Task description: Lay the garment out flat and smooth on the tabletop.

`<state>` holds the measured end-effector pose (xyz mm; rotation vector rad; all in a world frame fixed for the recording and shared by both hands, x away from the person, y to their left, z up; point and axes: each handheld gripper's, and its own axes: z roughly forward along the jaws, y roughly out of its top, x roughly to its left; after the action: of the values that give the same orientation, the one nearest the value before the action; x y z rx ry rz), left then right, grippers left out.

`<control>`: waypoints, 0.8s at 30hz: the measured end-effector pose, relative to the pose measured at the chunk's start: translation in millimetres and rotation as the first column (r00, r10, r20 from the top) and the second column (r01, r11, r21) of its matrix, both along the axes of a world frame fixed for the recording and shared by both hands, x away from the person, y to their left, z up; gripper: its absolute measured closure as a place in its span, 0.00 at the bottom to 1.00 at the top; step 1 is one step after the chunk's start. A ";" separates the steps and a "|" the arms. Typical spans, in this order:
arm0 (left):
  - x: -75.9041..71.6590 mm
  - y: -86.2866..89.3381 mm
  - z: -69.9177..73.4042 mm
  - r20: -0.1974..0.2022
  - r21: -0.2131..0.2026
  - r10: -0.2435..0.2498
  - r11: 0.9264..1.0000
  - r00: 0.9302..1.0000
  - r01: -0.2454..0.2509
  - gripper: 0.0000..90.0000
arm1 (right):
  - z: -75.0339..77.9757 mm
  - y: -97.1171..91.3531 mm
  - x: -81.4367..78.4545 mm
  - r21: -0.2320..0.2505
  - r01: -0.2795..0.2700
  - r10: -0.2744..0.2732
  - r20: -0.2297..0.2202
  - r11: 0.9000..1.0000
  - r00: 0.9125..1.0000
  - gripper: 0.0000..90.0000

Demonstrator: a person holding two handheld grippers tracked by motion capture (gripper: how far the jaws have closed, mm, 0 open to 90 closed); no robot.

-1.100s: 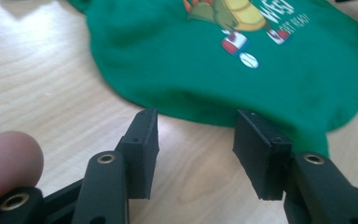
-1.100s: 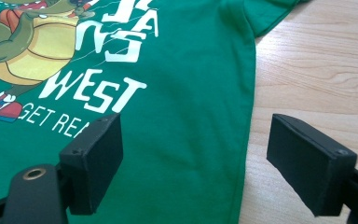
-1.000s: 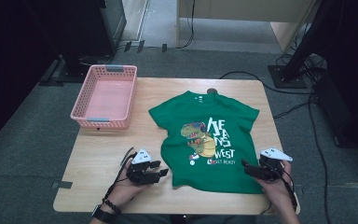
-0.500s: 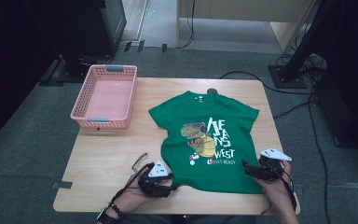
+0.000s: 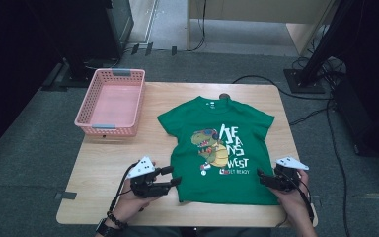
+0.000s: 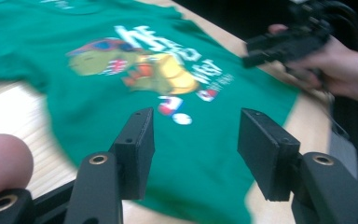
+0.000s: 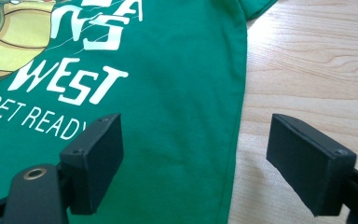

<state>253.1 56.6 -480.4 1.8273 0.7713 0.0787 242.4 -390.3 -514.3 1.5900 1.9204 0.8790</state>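
Shirt (image 5: 217, 148) flat on surface (image 5: 103, 168), hem toward person; left tool (image 5: 173, 176) jaws just opening, empty, beside hem's left corner; right tool (image 5: 260, 176) agape, astride right corner.

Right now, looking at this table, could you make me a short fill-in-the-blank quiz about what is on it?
1. The green cotton T-shirt with the dinosaur print lies ____ on the wooden table.
2. The pink plastic mesh basket holds ____.
3. The basket stands to the ____ of the shirt in the high view.
4. Both claws, left claw and right claw, have their jaws ____.

Missing words: flat; nothing; left; open
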 end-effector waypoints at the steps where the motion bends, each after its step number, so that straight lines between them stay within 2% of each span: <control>1: 2.0 2.2 -1.8 -0.007 0.000 0.023 1.000 1.000 -0.023 0.52 | -0.1 0.1 0.1 0.000 0.001 -0.001 -0.001 1.000 1.000 0.21; 4: 5.5 3.8 -7.3 -0.022 0.006 0.065 0.998 0.998 -0.065 0.47 | -0.8 0.3 0.4 0.000 0.001 -0.001 -0.002 1.000 1.000 0.21; 8: 4.9 -1.3 -12.8 -0.016 0.047 0.079 0.996 0.997 -0.078 0.42 | -2.5 -0.1 1.0 -0.005 -0.003 0.003 -0.005 1.000 1.000 0.21; 11: 5.6 0.0 -13.3 -0.016 0.051 0.100 0.994 0.995 -0.099 0.35 | -2.8 -0.7 0.5 -0.002 0.002 -0.002 -0.007 1.000 1.000 0.21; 15: 7.3 4.8 -13.5 -0.023 0.038 0.134 0.990 0.991 -0.133 0.32 | -2.8 -3.4 0.0 0.003 0.008 -0.008 -0.002 1.000 1.000 0.21; 18: 8.2 6.1 -13.7 -0.024 0.043 0.140 0.989 0.990 -0.139 0.30 | -3.1 -4.5 0.0 0.004 0.010 -0.010 -0.001 1.000 1.000 0.21; 19: 8.7 5.8 -13.8 -0.026 0.052 0.144 0.988 0.989 -0.142 0.25 | -3.1 -4.5 -0.1 0.004 0.010 -0.010 -0.001 1.000 1.000 0.21; 22: 9.5 7.0 -14.0 -0.029 0.059 0.148 0.988 0.989 -0.146 0.22 | -3.2 -4.3 -0.1 0.006 0.009 -0.009 0.000 1.000 1.000 0.20; 24: 10.7 7.7 -13.7 -0.034 0.065 0.146 0.988 0.989 -0.144 0.12 | -3.2 -3.9 0.0 0.007 0.007 -0.007 0.001 1.000 1.000 0.20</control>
<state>263.8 64.3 -494.1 1.8339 0.9376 0.1639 242.3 -394.1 -517.5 1.5994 1.9119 0.8841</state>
